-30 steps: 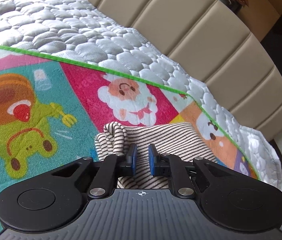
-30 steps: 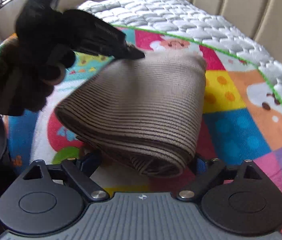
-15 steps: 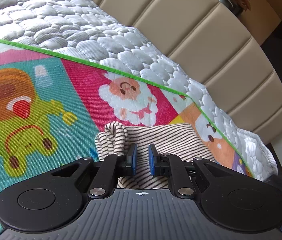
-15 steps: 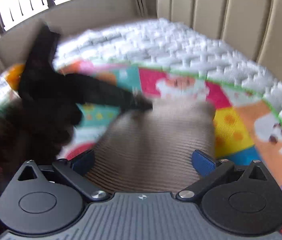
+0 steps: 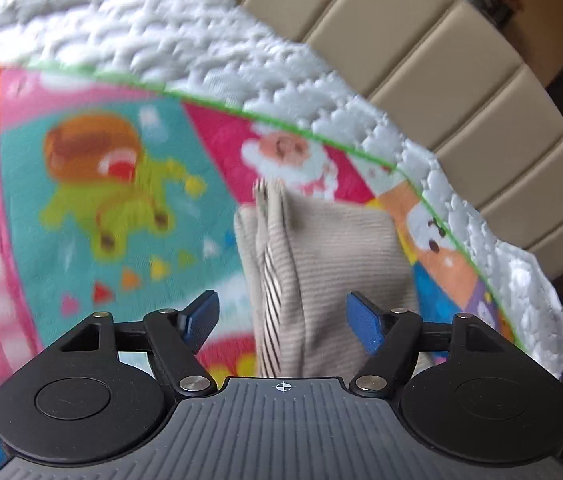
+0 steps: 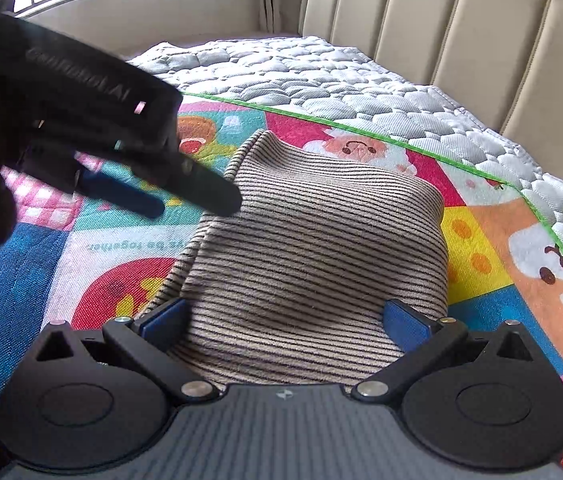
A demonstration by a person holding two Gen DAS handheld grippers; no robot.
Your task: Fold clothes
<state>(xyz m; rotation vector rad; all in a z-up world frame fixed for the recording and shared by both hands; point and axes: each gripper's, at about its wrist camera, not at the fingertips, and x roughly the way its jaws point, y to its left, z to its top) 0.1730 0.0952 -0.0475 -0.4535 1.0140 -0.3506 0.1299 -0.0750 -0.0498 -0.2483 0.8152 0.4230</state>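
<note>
Lying between the right tool's (image 6: 285, 320) fingers: striped garment (image 6: 309, 248)

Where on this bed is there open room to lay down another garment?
Free: the teal and pink mat left of the striped garment, under the left gripper; the yellow-orange squares to its right; the quilted mattress toward the headboard. Crowded: mat centre, between the right gripper fingers.

Two close wrist views, shared striped garment (image 5: 333, 264)
</note>
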